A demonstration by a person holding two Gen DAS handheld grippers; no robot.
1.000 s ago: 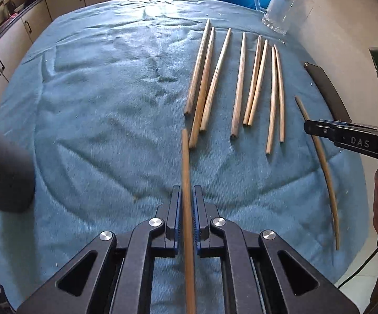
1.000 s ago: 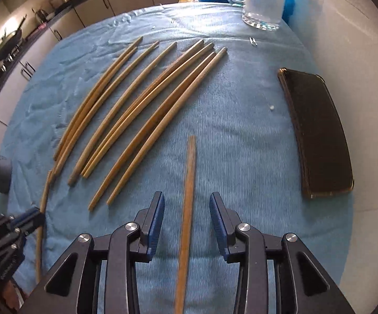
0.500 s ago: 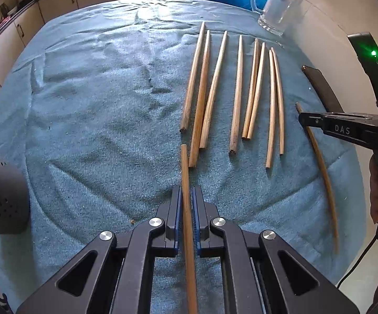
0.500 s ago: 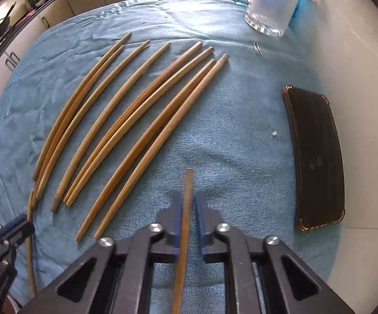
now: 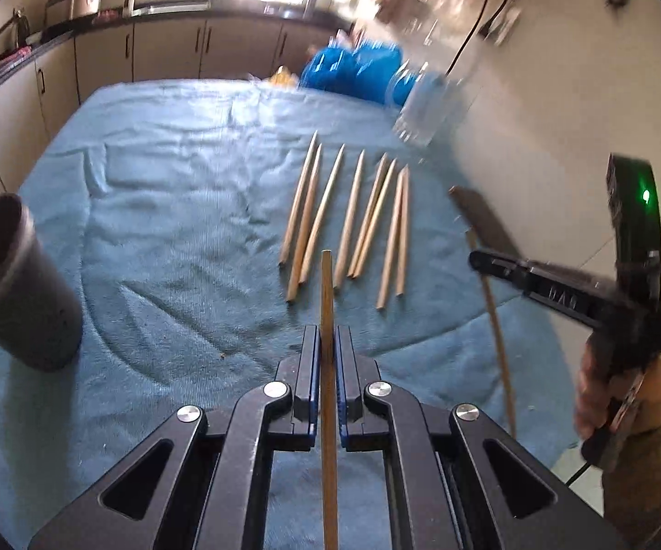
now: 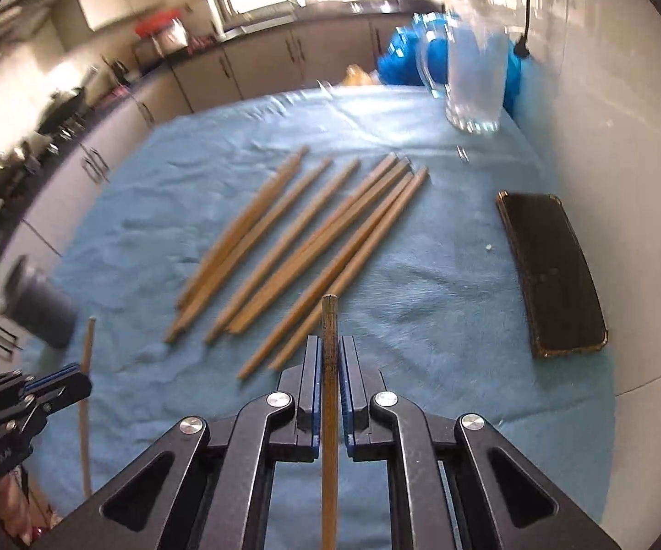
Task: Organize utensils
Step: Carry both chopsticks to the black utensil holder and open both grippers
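My left gripper (image 5: 326,337) is shut on a wooden chopstick (image 5: 327,288) that sticks out forward between its fingers, held above the blue cloth. My right gripper (image 6: 329,348) is shut on another wooden chopstick (image 6: 329,321), also lifted. Several chopsticks (image 5: 348,215) lie side by side on the cloth ahead; they also show in the right wrist view (image 6: 303,247). A dark cup (image 5: 14,284) stands at the left, tilted in view; it also shows in the right wrist view (image 6: 39,309). The right gripper with its chopstick (image 5: 495,321) shows at the right of the left wrist view.
A blue cloth (image 5: 170,211) covers the table. A glass mug (image 6: 474,78) stands at the far right near blue bags (image 5: 353,68). A black phone (image 6: 552,270) lies by the white wall at the right. Kitchen cabinets stand beyond the table.
My right gripper shut on the chopstick lying between its fingers and lifted it. Both grippers rose and tilted up with their chopsticks, so the room beyond the table came into view.
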